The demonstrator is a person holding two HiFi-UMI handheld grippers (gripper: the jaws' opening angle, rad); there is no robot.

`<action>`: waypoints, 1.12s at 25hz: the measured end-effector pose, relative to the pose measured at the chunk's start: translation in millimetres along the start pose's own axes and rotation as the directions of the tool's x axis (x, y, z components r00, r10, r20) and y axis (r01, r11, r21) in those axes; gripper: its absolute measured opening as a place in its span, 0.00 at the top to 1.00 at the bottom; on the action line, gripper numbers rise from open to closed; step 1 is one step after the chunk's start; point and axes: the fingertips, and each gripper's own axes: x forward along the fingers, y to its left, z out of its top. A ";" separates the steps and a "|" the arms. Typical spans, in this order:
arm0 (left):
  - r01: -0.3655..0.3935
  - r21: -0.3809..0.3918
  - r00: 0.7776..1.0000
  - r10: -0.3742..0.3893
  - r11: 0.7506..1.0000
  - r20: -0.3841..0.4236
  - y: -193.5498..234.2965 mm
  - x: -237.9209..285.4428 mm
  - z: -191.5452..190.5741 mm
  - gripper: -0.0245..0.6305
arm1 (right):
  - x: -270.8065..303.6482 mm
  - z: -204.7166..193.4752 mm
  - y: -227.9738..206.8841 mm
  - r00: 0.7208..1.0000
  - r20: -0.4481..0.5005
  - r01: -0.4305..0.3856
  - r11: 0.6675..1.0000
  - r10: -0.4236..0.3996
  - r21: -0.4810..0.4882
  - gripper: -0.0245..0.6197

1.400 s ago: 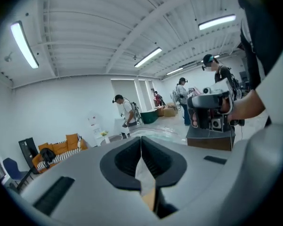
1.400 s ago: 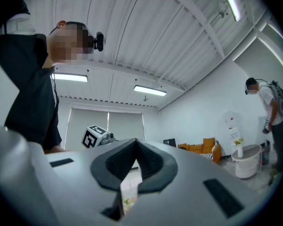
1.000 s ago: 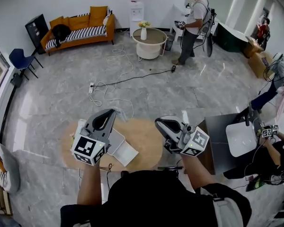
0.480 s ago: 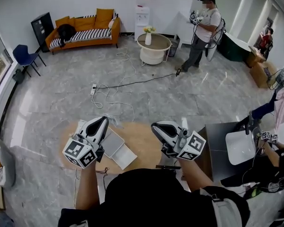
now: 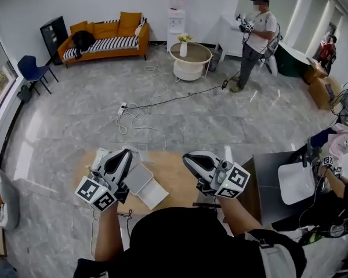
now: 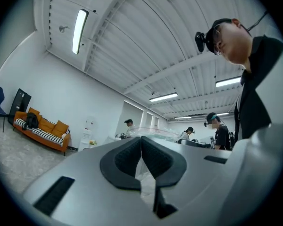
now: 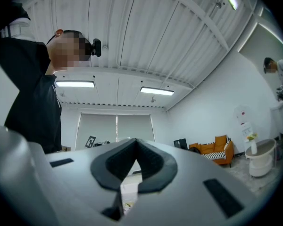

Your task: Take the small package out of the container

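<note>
Head view: pulls left tongs (image 5: 126, 154) back off the white container (image 5: 144, 181) on the bench (image 5: 174, 172), pinching what seems the small package (image 6: 144, 173), clear-wrapped, now out; keeps right tongs (image 5: 187, 157) pressed together, empty.

The round counter (image 5: 174, 175) lies at lower centre of the head view, with the container (image 5: 140, 177) on its left part. The left claw (image 5: 125, 154) sits just left of the container in the frame, with the small package (image 6: 153, 132) between its closed tips. The right claw (image 5: 189, 156) is over the counter's right part. A second counter (image 5: 269, 161) stands right of the first. Behind them, a power strip (image 5: 123, 105) lies on the floor at mid-frame. The sofa (image 5: 104, 36) stands against the back wall at upper left, a chair (image 5: 32, 68) left of it. At top centre a side table (image 5: 191, 59) carries a vase (image 5: 183, 47), with a water dispenser (image 5: 176, 13) behind it and a standing person (image 5: 256, 36) to its right.
</note>
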 end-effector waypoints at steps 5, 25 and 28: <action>0.045 -0.007 0.999 -0.045 0.999 0.006 -13.7 14.2 -2.4 0.93 | -6.6 1.1 -9.1 1.000 0.000 0.014 1.000 -0.014 0.004 0.95; 0.165 -0.019 0.986 -0.165 0.986 0.007 -38.2 26.7 -14.8 0.93 | -7.5 -16.7 -16.9 0.999 -0.034 -0.004 1.000 0.005 0.013 0.95; 0.164 -0.030 0.986 -0.164 0.986 0.008 -37.4 26.9 -15.8 0.93 | -6.6 -17.8 -17.3 0.999 -0.037 -0.008 1.000 0.009 0.017 0.95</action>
